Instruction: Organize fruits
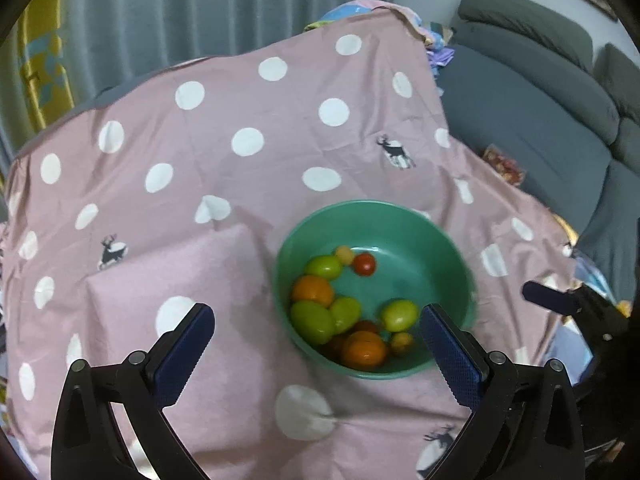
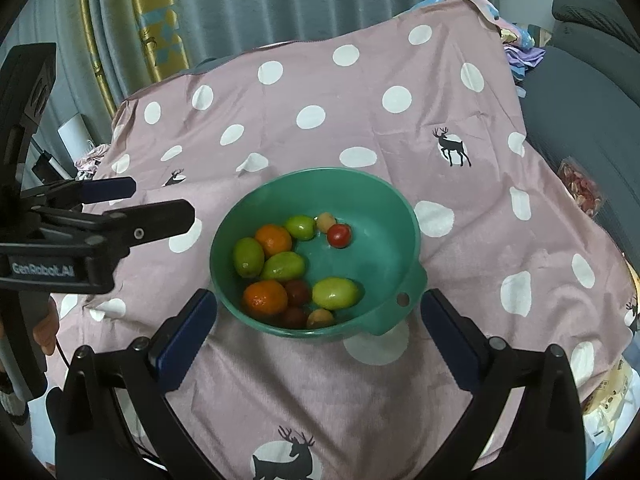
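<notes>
A green bowl (image 1: 420,272) stands on the pink dotted cloth and holds several fruits. Among them are two oranges (image 1: 312,290), green oval fruits (image 1: 313,322), a red tomato (image 1: 364,264) and small yellowish ones. My left gripper (image 1: 316,314) hangs open above the bowl's near-left side with nothing between its fingers. In the right wrist view the bowl (image 2: 372,248) shows a tab handle (image 2: 402,300) towards me. My right gripper (image 2: 319,298) is open and empty above the bowl's near rim. The left gripper (image 2: 160,200) appears there to the left of the bowl.
The pink cloth (image 2: 360,380) with white dots and deer covers a raised surface that drops off at its edges. A grey sofa (image 1: 540,120) stands at the right, with a snack packet (image 2: 580,192) on it. Curtains (image 1: 200,8) hang behind. A hand (image 2: 44,328) holds the left gripper's handle.
</notes>
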Demonstrator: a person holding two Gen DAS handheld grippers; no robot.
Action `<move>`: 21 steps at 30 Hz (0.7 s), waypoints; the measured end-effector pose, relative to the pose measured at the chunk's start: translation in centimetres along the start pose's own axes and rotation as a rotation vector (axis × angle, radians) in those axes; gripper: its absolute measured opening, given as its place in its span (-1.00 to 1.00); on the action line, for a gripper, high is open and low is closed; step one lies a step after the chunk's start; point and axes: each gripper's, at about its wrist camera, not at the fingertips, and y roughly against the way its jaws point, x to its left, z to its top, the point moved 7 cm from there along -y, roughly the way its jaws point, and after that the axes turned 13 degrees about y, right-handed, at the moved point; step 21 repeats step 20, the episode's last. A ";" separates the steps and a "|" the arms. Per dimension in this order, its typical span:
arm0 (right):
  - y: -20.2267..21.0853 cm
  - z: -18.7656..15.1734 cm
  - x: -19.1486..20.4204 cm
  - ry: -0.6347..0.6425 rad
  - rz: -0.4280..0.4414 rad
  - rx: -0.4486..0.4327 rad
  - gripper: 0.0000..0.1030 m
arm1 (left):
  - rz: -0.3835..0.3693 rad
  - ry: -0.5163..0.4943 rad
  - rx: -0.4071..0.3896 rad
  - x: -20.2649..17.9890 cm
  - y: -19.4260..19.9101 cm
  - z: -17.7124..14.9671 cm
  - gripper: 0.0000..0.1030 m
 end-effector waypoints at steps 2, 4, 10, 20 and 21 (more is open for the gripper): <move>0.3 0.0 0.0 0.000 0.005 -0.005 0.99 | 0.024 -0.001 -0.015 0.1 0.3 0.2 0.98; 0.6 0.2 0.0 -0.004 0.001 -0.011 0.99 | 0.045 0.002 -0.017 0.1 0.6 0.3 0.98; 1.0 0.6 0.1 -0.005 0.002 -0.024 0.99 | 0.091 -0.023 -0.054 -0.1 1.1 0.4 0.98; 0.6 0.6 0.2 -0.016 0.009 -0.023 0.99 | 0.092 -0.034 -0.073 0.0 1.2 0.4 0.98; 0.6 0.6 0.2 -0.016 0.009 -0.023 0.99 | 0.092 -0.034 -0.073 0.0 1.2 0.4 0.98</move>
